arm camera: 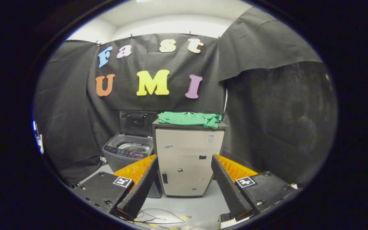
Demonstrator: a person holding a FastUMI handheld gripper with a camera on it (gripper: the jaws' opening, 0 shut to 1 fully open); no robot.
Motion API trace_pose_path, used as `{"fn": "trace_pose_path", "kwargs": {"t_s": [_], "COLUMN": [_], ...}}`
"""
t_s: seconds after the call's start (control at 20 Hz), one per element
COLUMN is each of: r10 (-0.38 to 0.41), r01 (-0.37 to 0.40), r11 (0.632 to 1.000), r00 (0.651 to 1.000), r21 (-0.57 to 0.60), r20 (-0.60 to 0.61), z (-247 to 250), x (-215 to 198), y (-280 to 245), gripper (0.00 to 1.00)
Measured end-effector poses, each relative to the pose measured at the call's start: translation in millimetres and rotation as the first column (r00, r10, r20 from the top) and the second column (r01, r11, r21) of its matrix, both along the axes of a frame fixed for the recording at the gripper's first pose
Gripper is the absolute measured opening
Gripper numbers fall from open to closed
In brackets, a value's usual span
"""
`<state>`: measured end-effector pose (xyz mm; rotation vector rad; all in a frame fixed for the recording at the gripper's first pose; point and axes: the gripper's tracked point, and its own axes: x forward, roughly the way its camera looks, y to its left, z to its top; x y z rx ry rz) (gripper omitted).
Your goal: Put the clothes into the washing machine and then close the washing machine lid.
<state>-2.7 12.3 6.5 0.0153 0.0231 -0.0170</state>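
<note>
The gripper (184, 179) hung released, well short of the shirt (188, 119) folded on the cabinet (187, 159) (washer (129, 150) beside it, lid (137, 122) up). A shallow pinch might drop the shirt short of the drum.

Gripper (184, 182) fingers spread, nothing between; cabinet (187, 163) blocks straight ahead; washing machine (129, 151) open beside it, lid (137, 121) up
</note>
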Motion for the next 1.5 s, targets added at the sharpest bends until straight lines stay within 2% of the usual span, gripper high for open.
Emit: {"fn": "trace_pose_path", "kwargs": {"t_s": [0.3,0.6,0.7,0.9,1.2,1.5], "r10": [-0.034,-0.084,-0.108,-0.103,-0.063,-0.014], "r01": [0.034,0.081,0.105,0.099,0.06,0.017], "r11": [0.999,0.995,0.992,0.99,0.993,0.996], "r00": [0.999,0.995,0.994,0.994,0.998,0.999], "r21": [0.011,0.062,0.074,0.105,0.102,0.083], "r20": [0.036,0.052,0.029,0.035,0.027,-0.038], "z": [56,128,145,191,246,265], "x": [6,49,76,137,237,329], "y": [-10,-33,-45,-55,-48,-29], "gripper": [1.0,1.0,1.0,1.0,1.0,1.0]}}
